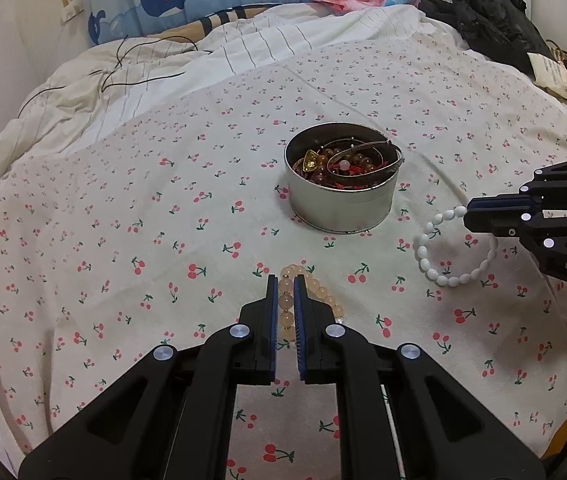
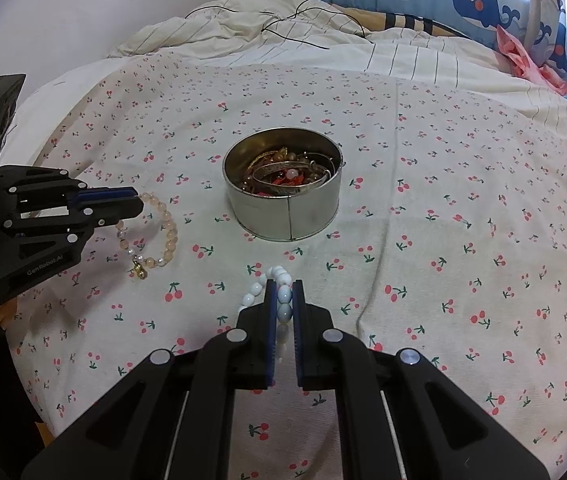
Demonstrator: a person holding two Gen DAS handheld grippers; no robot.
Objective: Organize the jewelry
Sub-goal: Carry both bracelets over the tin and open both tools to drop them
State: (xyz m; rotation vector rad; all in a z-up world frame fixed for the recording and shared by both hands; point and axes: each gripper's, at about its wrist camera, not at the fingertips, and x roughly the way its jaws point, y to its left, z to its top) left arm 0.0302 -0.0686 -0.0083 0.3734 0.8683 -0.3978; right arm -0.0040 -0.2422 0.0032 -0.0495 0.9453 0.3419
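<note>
I am clamping my left gripper [image 1: 285,280] on a peach bracelet [image 1: 310,294] and my right gripper [image 2: 282,284] on a white bracelet [image 2: 279,300], the cherry-print bedsheet [image 1: 123,240] lying beneath them and a tin [image 1: 341,200] ahead.

I count two bracelets out on the sheet: one peach bead bracelet [image 1: 286,300] and one white bead bracelet [image 2: 283,295]. There is one round metal tin [image 1: 341,208], holding a tangle of several pieces I cannot count exactly, among them one silver bangle [image 2: 289,184] and one gold charm [image 1: 310,161].
</note>
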